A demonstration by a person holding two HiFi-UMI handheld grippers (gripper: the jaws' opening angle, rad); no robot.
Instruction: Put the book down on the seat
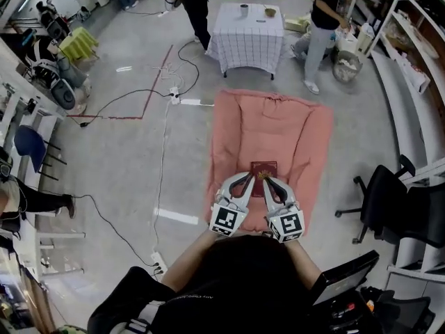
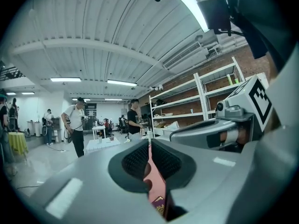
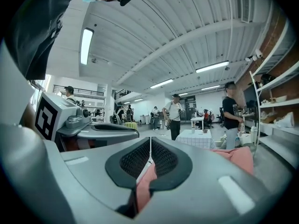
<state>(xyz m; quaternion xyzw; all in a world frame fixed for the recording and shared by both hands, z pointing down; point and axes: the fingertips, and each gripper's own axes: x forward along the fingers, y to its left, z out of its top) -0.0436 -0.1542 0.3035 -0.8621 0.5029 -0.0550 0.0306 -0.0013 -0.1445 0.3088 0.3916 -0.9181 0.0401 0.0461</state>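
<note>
The person holds the left gripper (image 1: pixel 249 178) and the right gripper (image 1: pixel 267 180) out level and side by side, tips angled inward, each pair of fingers pressed together on nothing. Just ahead of those tips the small dark red book (image 1: pixel 264 167) with a gold emblem lies flat on the salmon-pink padded seat (image 1: pixel 295 127). The seat stands on a grey concrete floor (image 1: pixel 132 165), before a checked-cloth tabletop (image 1: pixel 245 44) and beside a black office chair (image 1: pixel 389 200).

Head view: steeply down, high over pink seat (image 1: pixel 268 127) | Gripper views: level, close behind own jaws | Shared: checked table (image 1: pixel 247 40), standing people (image 1: pixel 321 26)
</note>
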